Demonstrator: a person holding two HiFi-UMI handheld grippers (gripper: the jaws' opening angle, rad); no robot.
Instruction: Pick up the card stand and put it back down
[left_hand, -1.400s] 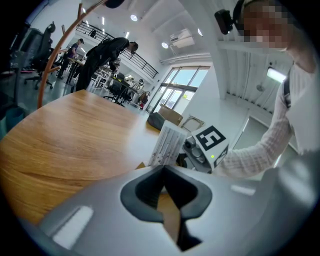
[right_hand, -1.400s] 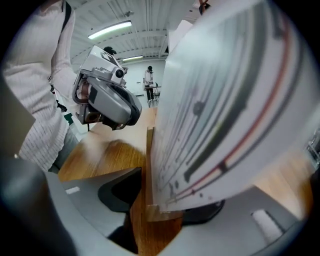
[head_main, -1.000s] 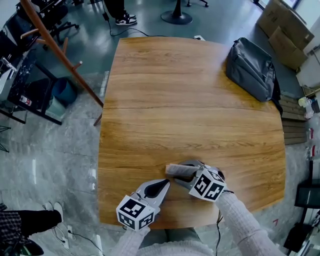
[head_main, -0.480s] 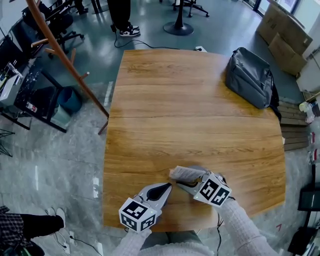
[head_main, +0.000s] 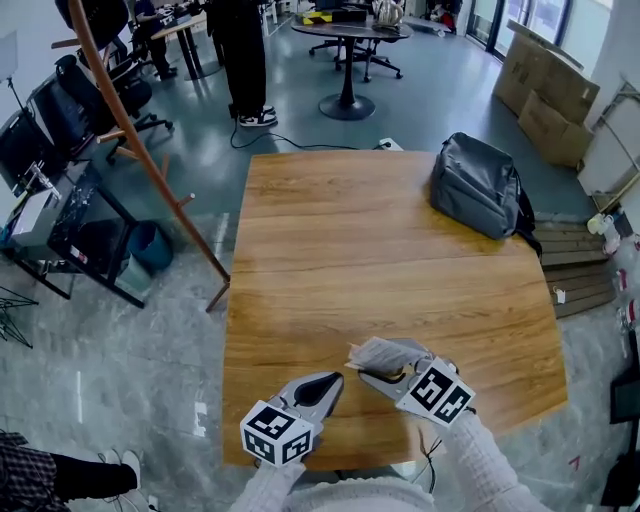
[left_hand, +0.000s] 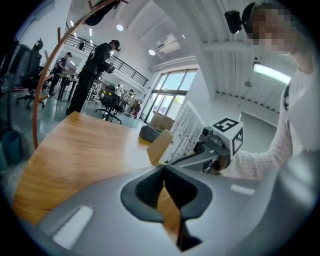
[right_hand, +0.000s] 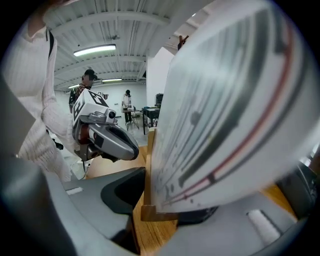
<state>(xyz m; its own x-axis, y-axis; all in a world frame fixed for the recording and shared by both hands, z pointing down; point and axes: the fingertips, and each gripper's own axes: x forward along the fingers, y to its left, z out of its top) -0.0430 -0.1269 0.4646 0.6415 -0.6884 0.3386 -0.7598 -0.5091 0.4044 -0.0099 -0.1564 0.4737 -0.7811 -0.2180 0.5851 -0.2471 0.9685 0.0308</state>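
Card stand (head_main: 383, 352) clamped in right tool (head_main: 372, 374)
Left tool (head_main: 333, 381) closed and empty, just beside it over the desk (head_main: 380, 250)

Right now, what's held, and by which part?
Right hand-held gripper clamps the card stand by its wooden base; left hand-held gripper is shut, empty.

A grey backpack (head_main: 478, 190) lies on the wooden table's (head_main: 350, 250) far right corner, cardboard boxes (head_main: 548, 92) beyond.
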